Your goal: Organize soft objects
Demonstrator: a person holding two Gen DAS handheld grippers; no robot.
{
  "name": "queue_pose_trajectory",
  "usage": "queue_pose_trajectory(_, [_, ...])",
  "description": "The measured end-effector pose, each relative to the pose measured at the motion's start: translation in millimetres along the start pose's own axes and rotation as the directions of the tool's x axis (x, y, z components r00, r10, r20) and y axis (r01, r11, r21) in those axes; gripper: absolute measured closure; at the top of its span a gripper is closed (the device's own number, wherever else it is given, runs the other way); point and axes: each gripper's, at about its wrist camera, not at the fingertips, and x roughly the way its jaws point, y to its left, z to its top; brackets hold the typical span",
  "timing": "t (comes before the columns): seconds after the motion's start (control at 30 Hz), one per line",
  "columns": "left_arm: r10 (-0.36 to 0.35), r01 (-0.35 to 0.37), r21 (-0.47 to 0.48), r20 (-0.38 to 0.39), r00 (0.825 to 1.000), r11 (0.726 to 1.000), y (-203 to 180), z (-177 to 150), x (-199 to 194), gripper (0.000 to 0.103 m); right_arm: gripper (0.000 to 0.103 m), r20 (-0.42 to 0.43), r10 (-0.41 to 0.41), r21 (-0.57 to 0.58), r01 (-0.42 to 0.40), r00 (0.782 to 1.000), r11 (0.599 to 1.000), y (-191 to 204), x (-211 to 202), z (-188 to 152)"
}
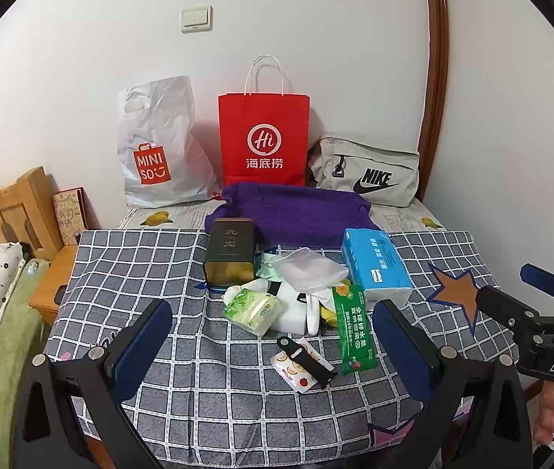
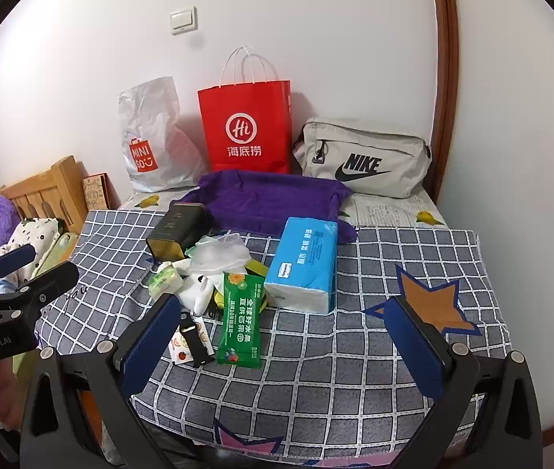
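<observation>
A pile of small items lies mid-table on a checked cloth (image 1: 159,258): a blue tissue pack (image 1: 374,264) (image 2: 306,265), a green wipes pack (image 1: 353,332) (image 2: 240,322), a light green tissue packet (image 1: 253,308), a clear plastic bag (image 1: 308,269), a dark tin (image 1: 230,254) and a black strap (image 1: 308,361). A purple towel (image 1: 296,211) (image 2: 269,199) lies behind them. My left gripper (image 1: 273,348) is open and empty, in front of the pile. My right gripper (image 2: 285,344) is open and empty, near the front edge.
Against the wall stand a white Miniso bag (image 1: 156,148), a red paper bag (image 1: 263,136) and a grey Nike pouch (image 1: 367,172). A wooden bed frame (image 1: 7,211) with bedding is at the left. A brown door frame (image 1: 435,78) is at the right.
</observation>
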Motion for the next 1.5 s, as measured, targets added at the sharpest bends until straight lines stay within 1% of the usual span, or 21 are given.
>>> queue_pose_trajectory(0.37, [0.001,-0.001,0.004,-0.005,1.0,1.0,-0.5,-0.1,2.3,0.0,0.0,-0.003,0.007,0.018,-0.007,1.0,1.0,-1.0,1.2,-1.6])
queue_pose_trajectory(1.5, [0.007,-0.007,0.009,-0.002,1.0,1.0,1.5,-3.9,1.3,0.0,0.0,-0.008,0.015,0.012,-0.015,1.0,1.0,4.4,2.1,-3.0])
